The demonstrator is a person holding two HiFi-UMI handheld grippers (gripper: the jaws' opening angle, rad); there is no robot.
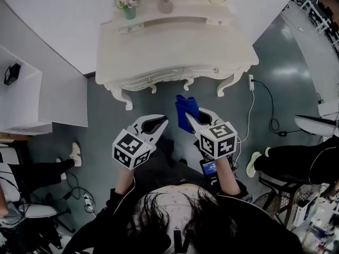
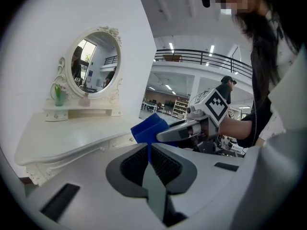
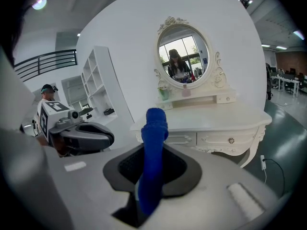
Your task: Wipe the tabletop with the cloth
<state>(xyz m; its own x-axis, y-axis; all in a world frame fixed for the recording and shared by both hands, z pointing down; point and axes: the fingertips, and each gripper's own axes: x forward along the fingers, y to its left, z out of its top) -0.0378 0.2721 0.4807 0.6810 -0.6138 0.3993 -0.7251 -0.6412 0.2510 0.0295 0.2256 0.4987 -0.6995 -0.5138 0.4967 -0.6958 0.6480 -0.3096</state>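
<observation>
Right gripper [image 1: 190,119] clenched on blue cloth [image 1: 185,103], just off dressing table [image 1: 175,46] front edge. Left gripper [image 1: 162,123] closed, empty. Potted plant [image 1: 128,8] at back-left corner.

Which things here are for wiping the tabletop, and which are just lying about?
For the job: bunched blue cloth, clamped in the right gripper; top of the white ornate dressing table.
Just lying about: small green plant pot, oval white-framed mirror, white charger cable on the floor.
</observation>
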